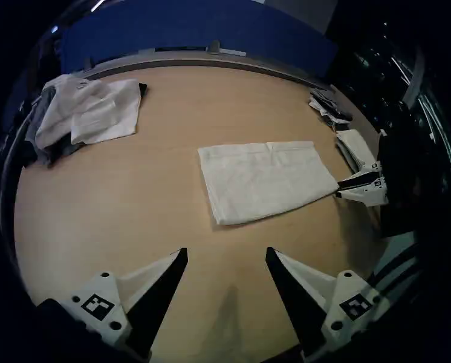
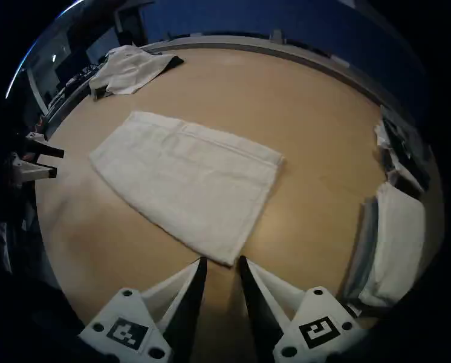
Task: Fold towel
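Note:
A white towel point(image 1: 265, 178) point(image 2: 186, 178) lies folded flat in a rectangle in the middle of the round wooden table point(image 1: 135, 199) point(image 2: 322, 121). My left gripper point(image 1: 225, 254) is open, hanging over bare wood well short of the towel's near edge; it also appears small at the table's left rim as the left gripper point(image 2: 57, 162). My right gripper point(image 2: 222, 261) sits at the towel's near corner with its fingers a narrow gap apart, the corner just at the tips and wood visible between them. The right gripper point(image 1: 340, 190) touches the towel's right corner.
A loose pile of white and grey cloths point(image 1: 89, 112) point(image 2: 129, 69) lies at the table's far side. A stack of folded towels point(image 1: 355, 145) point(image 2: 395, 242) and some dark items point(image 2: 404, 145) sit along the other edge. A blue partition point(image 1: 195, 30) stands behind.

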